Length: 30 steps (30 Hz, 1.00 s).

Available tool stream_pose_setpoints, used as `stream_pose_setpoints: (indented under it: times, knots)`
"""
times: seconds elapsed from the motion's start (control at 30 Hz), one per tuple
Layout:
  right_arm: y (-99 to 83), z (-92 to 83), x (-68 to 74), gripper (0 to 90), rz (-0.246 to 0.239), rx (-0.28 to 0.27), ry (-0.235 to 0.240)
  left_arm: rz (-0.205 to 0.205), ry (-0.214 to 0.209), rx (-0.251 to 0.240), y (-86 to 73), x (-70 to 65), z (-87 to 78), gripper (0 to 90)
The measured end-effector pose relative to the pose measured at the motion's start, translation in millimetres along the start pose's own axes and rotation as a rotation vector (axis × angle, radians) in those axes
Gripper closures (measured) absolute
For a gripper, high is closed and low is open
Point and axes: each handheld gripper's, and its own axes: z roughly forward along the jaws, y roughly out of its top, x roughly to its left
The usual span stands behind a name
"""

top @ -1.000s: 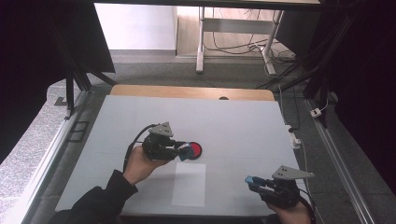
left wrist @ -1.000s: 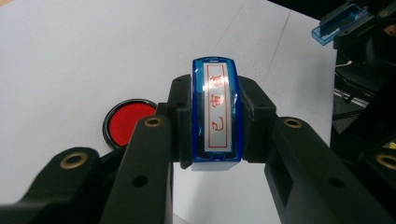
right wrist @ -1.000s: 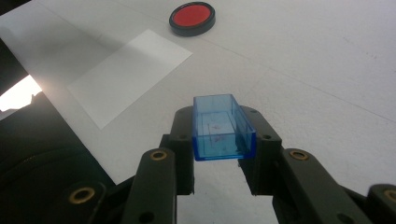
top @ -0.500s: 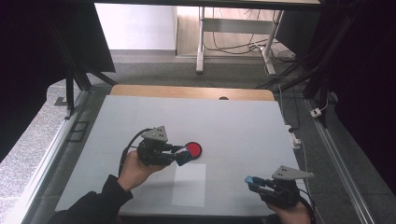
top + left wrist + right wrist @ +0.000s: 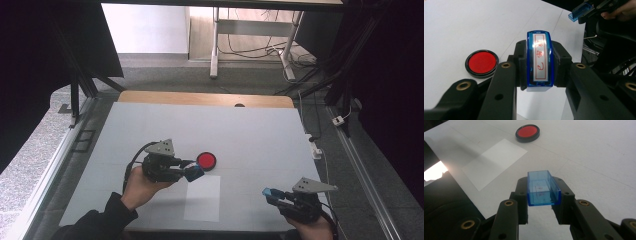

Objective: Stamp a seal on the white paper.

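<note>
— How many pieces do we count?

— One stamp (image 5: 540, 60) clamped in our left gripper (image 5: 192, 172), just beside one red ink pad (image 5: 206, 160); one blue cap (image 5: 542, 188) clamped in our right gripper (image 5: 272, 193); one paper sheet (image 5: 202, 198) on the table (image 5: 250, 135).

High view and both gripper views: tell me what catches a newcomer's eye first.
The red ink pad sits mid-table, bright against the pale surface. Just beside it, the left gripper clamps a blue stamp with red characters. Near the table's front right edge, the right gripper holds the stamp's clear blue cap.
</note>
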Motion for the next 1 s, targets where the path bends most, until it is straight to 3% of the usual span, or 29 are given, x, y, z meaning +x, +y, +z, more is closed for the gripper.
stream_pose_setpoints:
  times: [0.3,0.57,1.0]
  knots:
    - [-0.1,1.0,1.2,68.1,-0.009,0.01,0.004,0.02,0.01,0.027,-2.9,-3.8,9.6,69.7]
    - [-0.6,1.7,1.2,68.1,-0.009,0.014,0.003,0.041,0.017,0.084,-8.8,-7.2,30.0,69.7]
    - [-1.1,1.7,0.4,68.1,0.0,0.012,0.009,0.04,0.03,0.171,-21.4,-1.1,62.7,69.8]
